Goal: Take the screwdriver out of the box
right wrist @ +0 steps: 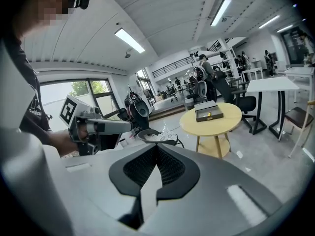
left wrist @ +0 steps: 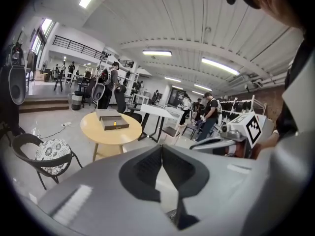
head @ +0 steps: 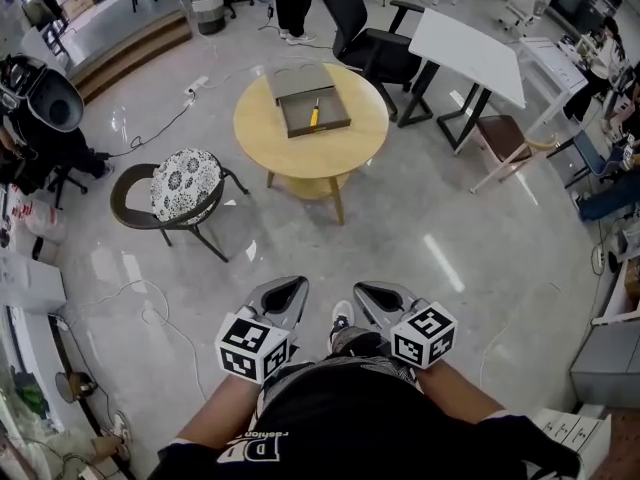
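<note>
A grey open box (head: 309, 101) sits on a round yellow table (head: 345, 146) some way ahead, with a yellow-handled screwdriver (head: 314, 115) lying inside it. The same box (left wrist: 113, 122) and table show small in the left gripper view, and the box (right wrist: 208, 112) shows in the right gripper view too. Both grippers are held close to my body, far short of the table. My left gripper (head: 285, 293) has its jaws together with nothing between them. My right gripper (head: 375, 294) likewise has its jaws together, empty.
A chair with a patterned cushion (head: 184, 185) stands left of the table. A black office chair (head: 375, 43) and a white table (head: 470, 53) stand behind and to the right. Cables (head: 130, 303) trail over the glossy floor. People stand at the far back.
</note>
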`<action>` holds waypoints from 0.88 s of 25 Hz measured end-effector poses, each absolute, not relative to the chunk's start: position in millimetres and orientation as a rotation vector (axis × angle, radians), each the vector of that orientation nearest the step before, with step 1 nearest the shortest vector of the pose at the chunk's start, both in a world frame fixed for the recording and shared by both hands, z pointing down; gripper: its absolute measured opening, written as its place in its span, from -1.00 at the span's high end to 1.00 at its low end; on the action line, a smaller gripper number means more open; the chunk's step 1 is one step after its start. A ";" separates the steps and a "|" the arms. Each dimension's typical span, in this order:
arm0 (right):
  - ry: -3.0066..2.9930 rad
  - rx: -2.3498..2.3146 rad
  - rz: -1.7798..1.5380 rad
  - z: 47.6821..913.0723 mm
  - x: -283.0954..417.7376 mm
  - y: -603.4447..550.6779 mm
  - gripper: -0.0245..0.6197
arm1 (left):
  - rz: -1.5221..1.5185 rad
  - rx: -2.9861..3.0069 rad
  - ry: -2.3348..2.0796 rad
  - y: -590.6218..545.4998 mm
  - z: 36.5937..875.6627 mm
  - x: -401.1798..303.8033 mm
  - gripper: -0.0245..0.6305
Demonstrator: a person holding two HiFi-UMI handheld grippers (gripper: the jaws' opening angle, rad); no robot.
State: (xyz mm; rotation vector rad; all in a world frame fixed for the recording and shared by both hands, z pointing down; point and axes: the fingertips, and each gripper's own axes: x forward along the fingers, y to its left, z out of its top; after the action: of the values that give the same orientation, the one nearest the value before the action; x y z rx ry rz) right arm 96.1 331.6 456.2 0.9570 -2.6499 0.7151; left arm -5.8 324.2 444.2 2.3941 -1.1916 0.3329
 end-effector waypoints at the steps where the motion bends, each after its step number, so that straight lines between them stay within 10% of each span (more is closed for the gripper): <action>1: -2.652 0.952 0.719 456.1 98.0 322.4 0.92 | 0.334 2.388 -1.193 315.0 444.1 -3.2 0.74; 22: -2.747 0.836 0.718 451.8 138.9 210.1 0.92 | 0.374 2.323 -1.284 213.0 442.8 42.1 0.74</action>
State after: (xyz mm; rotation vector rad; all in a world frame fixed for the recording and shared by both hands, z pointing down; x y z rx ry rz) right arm 138.9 210.1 451.8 0.8363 -2.7467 0.7182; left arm 42.1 213.0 442.8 2.3233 -1.2843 0.3744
